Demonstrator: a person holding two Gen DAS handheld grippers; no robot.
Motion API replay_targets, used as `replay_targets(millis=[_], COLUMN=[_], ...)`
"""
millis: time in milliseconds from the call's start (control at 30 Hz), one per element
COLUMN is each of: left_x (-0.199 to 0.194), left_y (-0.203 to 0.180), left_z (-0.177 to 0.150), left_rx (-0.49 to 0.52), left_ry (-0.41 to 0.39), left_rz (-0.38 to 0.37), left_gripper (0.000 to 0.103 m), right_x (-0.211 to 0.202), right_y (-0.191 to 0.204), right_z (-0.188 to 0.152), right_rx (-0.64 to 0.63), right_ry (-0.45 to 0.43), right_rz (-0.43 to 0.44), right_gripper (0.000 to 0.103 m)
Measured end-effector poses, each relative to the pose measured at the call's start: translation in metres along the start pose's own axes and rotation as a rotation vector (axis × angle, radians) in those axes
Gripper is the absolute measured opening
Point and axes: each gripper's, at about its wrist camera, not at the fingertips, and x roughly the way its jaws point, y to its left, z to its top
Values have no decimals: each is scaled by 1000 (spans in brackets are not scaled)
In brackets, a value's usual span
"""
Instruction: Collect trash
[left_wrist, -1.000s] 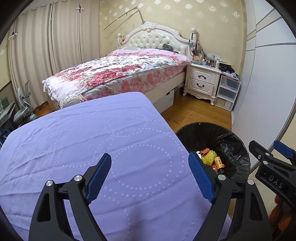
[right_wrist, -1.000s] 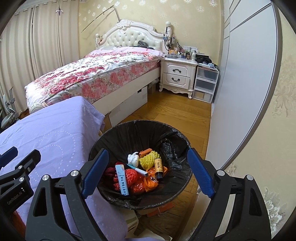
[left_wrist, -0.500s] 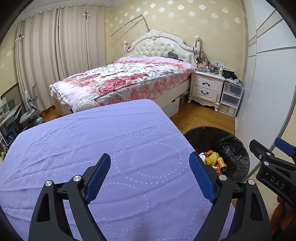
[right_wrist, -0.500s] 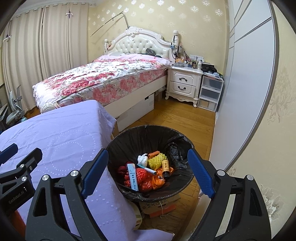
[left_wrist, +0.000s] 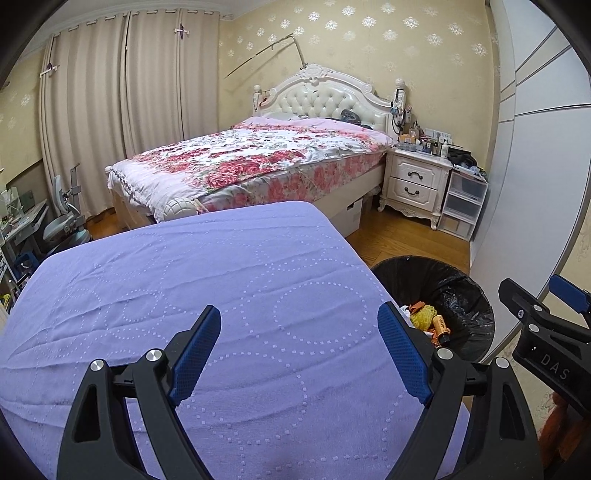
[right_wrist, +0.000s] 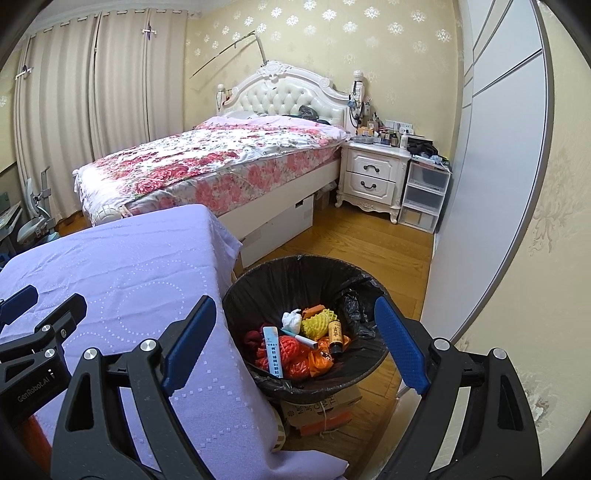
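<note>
Left wrist view: left hand-held gripper (left_wrist: 299, 347) spread wide, holds nothing, hovers over bench (left_wrist: 184, 280) draped in lilac cloth; no trash visible on cloth. Trash bin (left_wrist: 465, 295) with black liner sits just beside bench's right edge, likely so items drop straight in. Right wrist view: right hand-held gripper (right_wrist: 295, 334) also wide apart, nothing held, above bin. Inside: 1 small brown bottle (right_wrist: 335, 332), yellow foam net (right_wrist: 319, 325), red mesh (right_wrist: 290, 349), white tissue wad (right_wrist: 291, 321). Collection looks finished.
</note>
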Motion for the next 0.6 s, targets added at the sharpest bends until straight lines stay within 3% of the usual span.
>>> replay_targets(millis=[600], left_x=[-1], left_y=[1], left_z=[-3], left_rx=[1], left_ry=[5], left_rz=[-3], left_gripper=[84], right_x=[-1], right_y=[-1], right_z=[0], right_rx=[2], right_ry=[0], right_rz=[-2], right_gripper=[86])
